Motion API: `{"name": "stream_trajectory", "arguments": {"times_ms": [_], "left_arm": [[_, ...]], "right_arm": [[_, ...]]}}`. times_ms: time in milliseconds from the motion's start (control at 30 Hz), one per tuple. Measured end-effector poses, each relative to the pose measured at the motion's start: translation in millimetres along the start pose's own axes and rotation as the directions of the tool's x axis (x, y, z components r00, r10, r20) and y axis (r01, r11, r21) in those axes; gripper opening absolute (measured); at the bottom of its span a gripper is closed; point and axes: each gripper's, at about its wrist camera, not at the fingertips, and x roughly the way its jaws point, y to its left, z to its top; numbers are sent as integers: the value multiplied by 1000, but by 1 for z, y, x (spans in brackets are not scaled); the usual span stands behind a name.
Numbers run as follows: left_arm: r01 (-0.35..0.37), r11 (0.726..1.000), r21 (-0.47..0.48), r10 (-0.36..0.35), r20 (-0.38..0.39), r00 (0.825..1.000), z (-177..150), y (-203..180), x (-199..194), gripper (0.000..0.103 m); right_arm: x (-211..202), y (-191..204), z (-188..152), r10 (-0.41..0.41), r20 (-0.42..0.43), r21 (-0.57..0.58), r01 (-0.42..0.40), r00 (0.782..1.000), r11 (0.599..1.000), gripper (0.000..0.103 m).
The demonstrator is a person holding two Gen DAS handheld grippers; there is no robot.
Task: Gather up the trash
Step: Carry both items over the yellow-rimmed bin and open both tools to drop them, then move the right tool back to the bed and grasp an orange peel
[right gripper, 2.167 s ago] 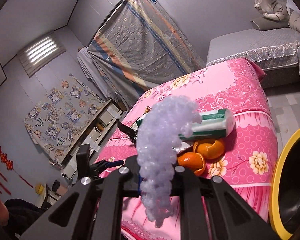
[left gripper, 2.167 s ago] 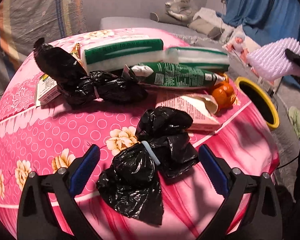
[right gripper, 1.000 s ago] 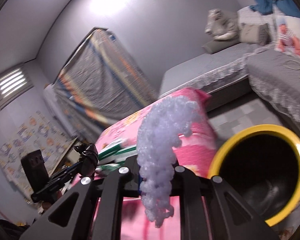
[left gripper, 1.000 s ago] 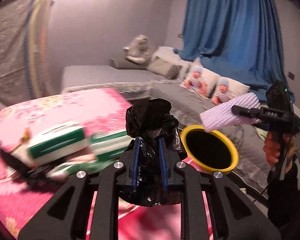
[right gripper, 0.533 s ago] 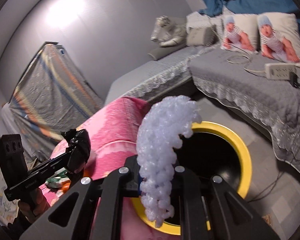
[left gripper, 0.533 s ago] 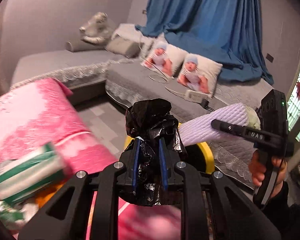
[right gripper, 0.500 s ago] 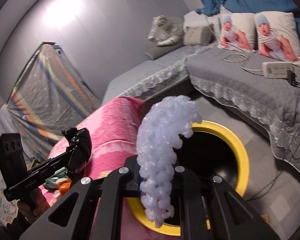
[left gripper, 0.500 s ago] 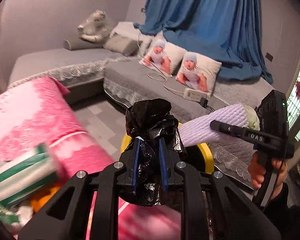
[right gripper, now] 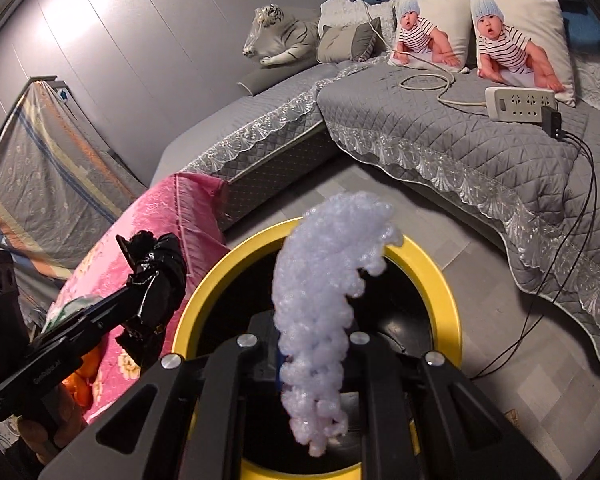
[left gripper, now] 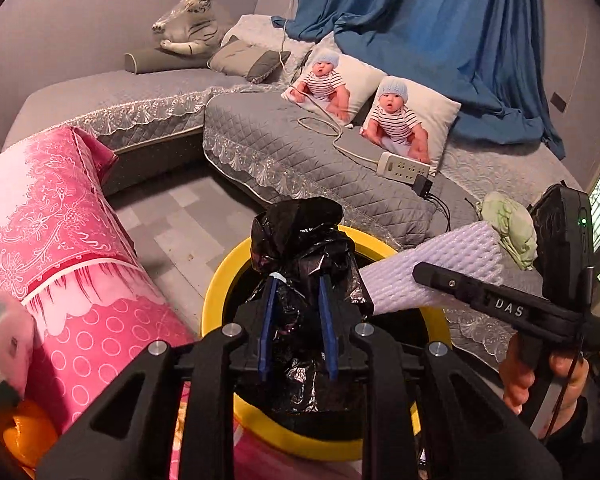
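Observation:
My left gripper [left gripper: 296, 320] is shut on a crumpled black plastic bag [left gripper: 300, 236] and holds it over the near rim of a yellow-rimmed black bin [left gripper: 216, 296]. My right gripper [right gripper: 320, 344] is shut on a white foam net sleeve [right gripper: 324, 280] and holds it above the bin's opening [right gripper: 440, 280]. The sleeve [left gripper: 440, 264] and the right gripper show at the right of the left wrist view. The bag [right gripper: 156, 276] and the left gripper show at the left of the right wrist view.
A table with a pink flowered cloth [left gripper: 52, 232] stands left of the bin, with orange peel [left gripper: 24, 436] at its edge. A grey quilted sofa [left gripper: 300, 152] with baby-print pillows, a power strip [left gripper: 404, 166] and cables curves behind the bin.
Both grippers have swung from the pink table toward the bin and lower over it. The black bag was picked up off the table earlier and stays gripped.

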Motion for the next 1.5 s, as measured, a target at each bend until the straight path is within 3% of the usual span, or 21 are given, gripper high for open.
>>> {"name": "stream_trajectory", "arguments": {"times_ms": [67, 133, 200, 300, 500, 600, 733, 833, 933, 1167, 1267, 1400, 1500], "left_arm": [[-12, 1000, 4, 12, 1, 1000, 0, 1, 1, 24], [-30, 999, -17, 30, 1, 1000, 0, 3, 2, 43], [-32, 999, -34, 32, 13, 999, 1, 5, -2, 52], [-56, 997, -51, 58, 44, 997, 2, 8, -11, 72], [-73, 994, -82, 79, 66, 995, 4, 12, -28, 83], [-84, 991, -102, 94, 93, 991, 6, 17, -43, 83], [-125, 981, -147, 148, 159, 976, 8, 30, -80, 88], [-170, 970, -172, 209, 238, 949, 5, 45, -121, 93], [-225, 952, -206, 282, 309, 908, -1, 67, -172, 95], [-278, 906, -319, 388, 366, 846, -38, 133, -271, 95], [-352, 874, -336, 464, 355, 812, -65, 156, -309, 95], [-455, 821, -345, 559, 329, 761, -104, 172, -347, 95], [-501, 792, -350, 603, 318, 732, -132, 177, -368, 95]], "right_arm": [[0, 0, 2, -8, 10, 2, 8, 1000, 1000, 13], [0, -1, 4, -31, 16, 3, 31, 999, 1000, 23], [-2, -3, 4, -51, 31, 8, 51, 998, 999, 38], [-4, -5, 5, -62, 30, 20, 62, 998, 998, 42], [-13, 3, 7, -93, 54, -4, 93, 994, 996, 42], [-19, 11, 9, -101, 69, -19, 103, 992, 995, 42], [-33, 39, 8, -88, 105, -92, 98, 991, 991, 42], [-43, 67, 5, -42, 124, -165, 62, 991, 984, 42], [-52, 112, -3, 41, 125, -269, -6, 991, 963, 43], [-52, 212, -30, 224, 29, -453, -187, 974, 871, 49], [-49, 245, -42, 302, -31, -500, -277, 953, 821, 49], [-42, 281, -57, 410, -124, -526, -410, 904, 745, 57], [-34, 300, -64, 426, -169, -545, -444, 889, 711, 57]]}}
